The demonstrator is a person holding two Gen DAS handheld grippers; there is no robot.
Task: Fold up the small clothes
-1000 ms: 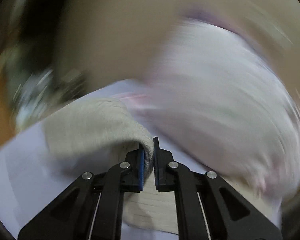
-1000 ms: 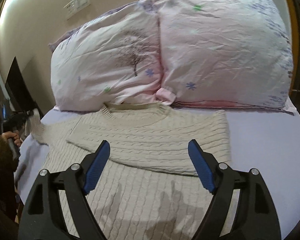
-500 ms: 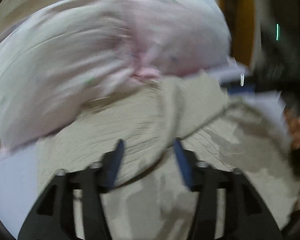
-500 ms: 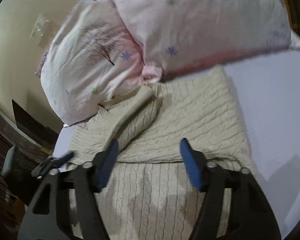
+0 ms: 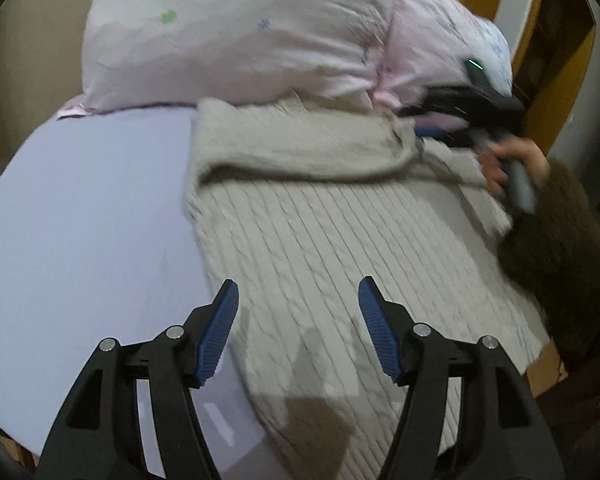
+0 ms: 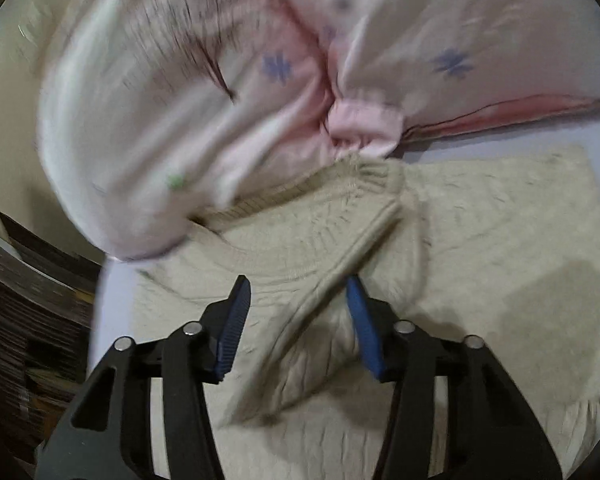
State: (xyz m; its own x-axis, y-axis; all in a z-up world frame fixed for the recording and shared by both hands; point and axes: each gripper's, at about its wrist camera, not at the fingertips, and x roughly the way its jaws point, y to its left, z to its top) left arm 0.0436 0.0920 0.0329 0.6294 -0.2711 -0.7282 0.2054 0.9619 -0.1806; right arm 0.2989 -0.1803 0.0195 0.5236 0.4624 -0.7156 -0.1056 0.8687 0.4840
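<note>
A beige cable-knit sweater [image 5: 332, 240] lies flat on the lilac bed sheet [image 5: 80, 216], with a sleeve [image 5: 300, 148] folded across its upper body. My left gripper [image 5: 298, 300] is open and empty above the sweater's lower left part. My right gripper [image 6: 298, 300] is open, low over the sweater [image 6: 500, 248] near the collar [image 6: 300, 196], its jaws either side of the folded sleeve's raised edge [image 6: 340, 276] without closing on it. The right gripper also shows in the left wrist view [image 5: 472, 108], held by a hand at the sweater's far right.
Two pink floral pillows [image 5: 240, 32] lean at the head of the bed, touching the sweater's collar; they also show in the right wrist view [image 6: 220, 80]. A wooden frame [image 5: 568, 92] stands at the right. A dark-sleeved arm [image 5: 560, 248] rests over the sweater's right edge.
My left gripper released the sleeve it was shut on, opened and swung across to the sweater's lower part. My right gripper moved forward and down toward the collar and folded sleeve.
</note>
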